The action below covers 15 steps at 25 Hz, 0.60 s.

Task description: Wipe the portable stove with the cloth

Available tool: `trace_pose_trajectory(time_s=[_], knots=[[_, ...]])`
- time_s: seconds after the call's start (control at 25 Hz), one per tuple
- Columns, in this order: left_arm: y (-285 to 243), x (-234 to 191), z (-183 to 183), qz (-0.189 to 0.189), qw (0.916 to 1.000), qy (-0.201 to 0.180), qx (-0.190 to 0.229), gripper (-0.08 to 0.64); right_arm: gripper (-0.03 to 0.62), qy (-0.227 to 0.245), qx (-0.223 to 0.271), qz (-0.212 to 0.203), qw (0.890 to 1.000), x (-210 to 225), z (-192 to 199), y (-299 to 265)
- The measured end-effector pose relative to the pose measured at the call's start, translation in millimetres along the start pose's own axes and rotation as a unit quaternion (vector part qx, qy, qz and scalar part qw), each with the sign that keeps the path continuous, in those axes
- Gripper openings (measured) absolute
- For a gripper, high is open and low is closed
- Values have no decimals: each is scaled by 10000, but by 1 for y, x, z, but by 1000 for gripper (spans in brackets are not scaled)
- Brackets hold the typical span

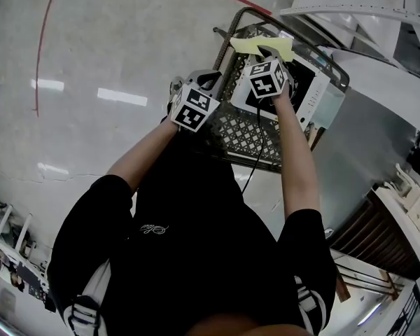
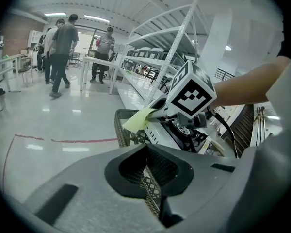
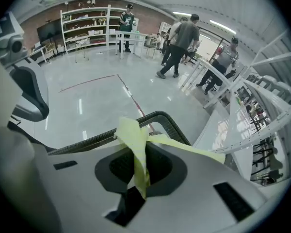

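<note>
Left gripper (image 2: 153, 188) clamped on the basket (image 1: 248, 135) wall, the right gripper (image 3: 140, 178) pinched the yellow cloth (image 3: 136, 144) over the stove (image 1: 304, 93); wiping seemingly remained unfinished.

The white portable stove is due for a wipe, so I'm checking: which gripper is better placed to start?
Right. The right gripper is shut on the thin yellow cloth and sits over the white portable stove; the left gripper is clamped on the wall of the dark lattice basket.
</note>
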<state>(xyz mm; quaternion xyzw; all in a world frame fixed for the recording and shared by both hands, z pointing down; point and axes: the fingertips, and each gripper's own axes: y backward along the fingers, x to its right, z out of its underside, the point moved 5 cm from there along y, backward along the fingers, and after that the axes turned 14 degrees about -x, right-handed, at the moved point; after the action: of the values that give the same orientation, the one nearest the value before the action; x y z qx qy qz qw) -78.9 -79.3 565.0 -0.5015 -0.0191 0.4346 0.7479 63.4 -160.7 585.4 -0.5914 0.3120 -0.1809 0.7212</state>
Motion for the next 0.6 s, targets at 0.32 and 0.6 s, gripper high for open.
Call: trace_pose_trajectory(time_s=[0.32,0.6], knots=[[4,2,15,40,9999,17,-105,18,26,-263,6,-98,9996,-16,8,6],[3,4,19,91,9999,-38,-97,18,26,-327,-9,-143,9994,-32,18,9]])
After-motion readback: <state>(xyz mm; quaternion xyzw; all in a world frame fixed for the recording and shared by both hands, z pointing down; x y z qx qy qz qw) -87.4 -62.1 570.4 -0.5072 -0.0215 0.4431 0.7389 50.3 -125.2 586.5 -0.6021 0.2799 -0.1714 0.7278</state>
